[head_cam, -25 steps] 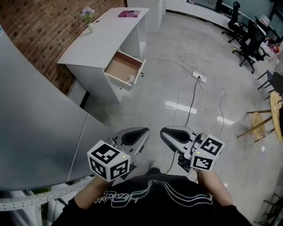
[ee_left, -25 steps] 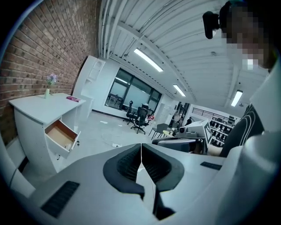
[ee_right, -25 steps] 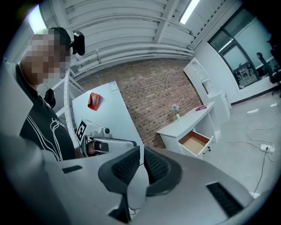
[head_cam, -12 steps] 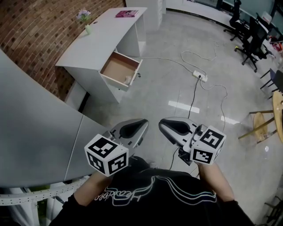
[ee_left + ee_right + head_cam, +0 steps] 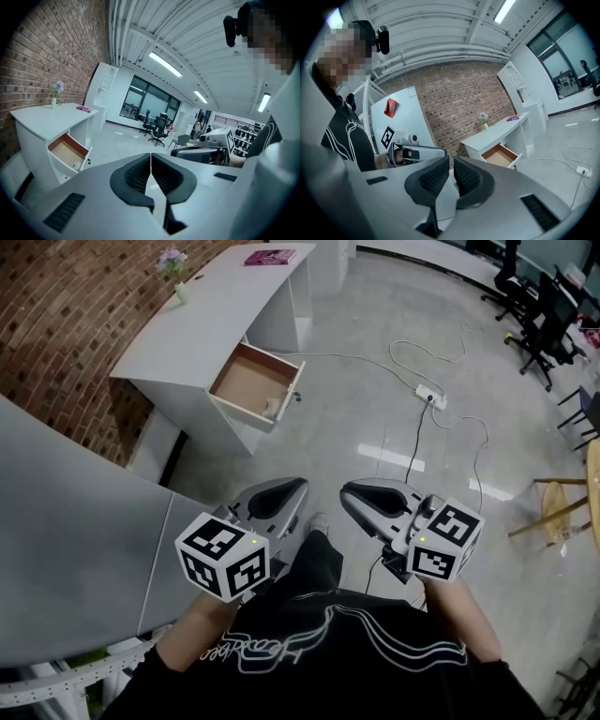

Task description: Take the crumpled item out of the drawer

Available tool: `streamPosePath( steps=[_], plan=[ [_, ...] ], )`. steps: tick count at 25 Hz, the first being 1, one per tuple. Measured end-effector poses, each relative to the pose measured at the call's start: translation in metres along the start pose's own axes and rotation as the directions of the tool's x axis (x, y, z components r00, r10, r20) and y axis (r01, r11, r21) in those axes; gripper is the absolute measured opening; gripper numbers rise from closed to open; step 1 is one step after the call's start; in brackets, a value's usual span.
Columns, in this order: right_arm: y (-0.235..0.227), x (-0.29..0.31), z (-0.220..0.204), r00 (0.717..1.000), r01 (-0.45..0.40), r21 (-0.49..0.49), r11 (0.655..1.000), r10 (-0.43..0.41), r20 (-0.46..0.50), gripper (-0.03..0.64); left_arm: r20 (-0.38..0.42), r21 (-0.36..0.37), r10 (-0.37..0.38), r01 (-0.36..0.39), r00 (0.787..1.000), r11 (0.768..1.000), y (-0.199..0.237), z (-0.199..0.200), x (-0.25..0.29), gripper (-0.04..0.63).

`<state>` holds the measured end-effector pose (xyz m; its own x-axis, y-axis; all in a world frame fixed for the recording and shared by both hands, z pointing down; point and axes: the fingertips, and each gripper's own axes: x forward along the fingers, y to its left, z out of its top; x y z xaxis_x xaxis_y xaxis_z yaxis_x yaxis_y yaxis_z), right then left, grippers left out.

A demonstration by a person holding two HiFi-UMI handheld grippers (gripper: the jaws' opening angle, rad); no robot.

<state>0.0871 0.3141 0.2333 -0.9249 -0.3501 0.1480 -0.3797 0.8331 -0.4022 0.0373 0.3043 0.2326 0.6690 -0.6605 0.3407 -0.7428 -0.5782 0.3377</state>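
A small pale crumpled item (image 5: 272, 408) lies at the near right corner of the open wooden drawer (image 5: 251, 381) in the white desk (image 5: 220, 310), across the floor from me. The left gripper view shows the drawer (image 5: 68, 152) at lower left. In the right gripper view, the drawer (image 5: 500, 157) is beyond the jaws, and the item is too small to make out there. My left gripper (image 5: 286, 491) is shut and empty, pads touching (image 5: 151, 157). My right gripper (image 5: 361, 498) is held beside it, also empty, with only a thin slit between its pads (image 5: 451, 158). Both are far from the drawer.
A flower vase (image 5: 173, 268) and a pink book (image 5: 270, 257) stand on the desk. A power strip with a cable (image 5: 429, 395) lies on the glossy floor. A grey curved counter (image 5: 75, 521) is on my left. Office chairs (image 5: 534, 315) and a wooden stool (image 5: 553, 512) stand at the right.
The view has shifted towards the desk, and a leg now shows stepping forward below the grippers. Both grippers have kept their pose, side by side and shut.
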Motion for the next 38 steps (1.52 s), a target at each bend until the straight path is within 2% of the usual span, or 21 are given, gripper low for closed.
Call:
streamPosePath(
  steps=[7, 15, 18, 22, 26, 31, 34, 38],
  plan=[
    [-0.094, 0.068, 0.016, 0.998, 0.025, 0.058, 0.998, -0.021, -0.055, 0.057, -0.045, -0.044, 0.003, -0.005, 0.999, 0.999, 0.102, 0.021, 0.066, 0.026],
    [-0.211, 0.162, 0.030, 0.991, 0.043, 0.131, 0.990, -0.025, -0.133, 0.057, -0.125, -0.079, 0.046, -0.056, 0.991, 0.995, 0.240, 0.039, 0.142, 0.026],
    [-0.249, 0.193, 0.030, 0.985, 0.057, 0.130, 0.990, -0.035, -0.172, 0.057, -0.153, -0.094, 0.069, -0.084, 0.986, 0.992, 0.285, 0.040, 0.162, 0.026],
    [-0.285, 0.225, 0.031, 0.977, 0.057, 0.113, 0.992, -0.032, -0.212, 0.057, -0.190, -0.074, 0.106, -0.122, 0.976, 0.990, 0.333, 0.037, 0.185, 0.026],
    [-0.313, 0.251, 0.032, 0.977, 0.037, 0.075, 0.996, -0.020, -0.211, 0.057, -0.203, -0.059, 0.141, -0.156, 0.969, 0.986, 0.373, 0.031, 0.206, 0.028],
    [-0.339, 0.275, 0.027, 0.975, 0.003, 0.061, 0.998, 0.011, -0.221, 0.057, -0.257, -0.004, 0.208, -0.217, 0.944, 0.976, 0.415, 0.013, 0.231, 0.030],
    [-0.357, 0.282, 0.021, 0.974, -0.011, 0.084, 0.996, 0.030, -0.226, 0.057, -0.299, 0.007, 0.234, -0.243, 0.925, 0.970, 0.438, 0.001, 0.247, 0.087],
    [-0.391, 0.294, 0.011, 0.970, -0.018, 0.140, 0.990, 0.051, -0.236, 0.057, -0.378, -0.004, 0.255, -0.278, 0.890, 0.961, 0.472, -0.019, 0.272, 0.120]
  ],
)
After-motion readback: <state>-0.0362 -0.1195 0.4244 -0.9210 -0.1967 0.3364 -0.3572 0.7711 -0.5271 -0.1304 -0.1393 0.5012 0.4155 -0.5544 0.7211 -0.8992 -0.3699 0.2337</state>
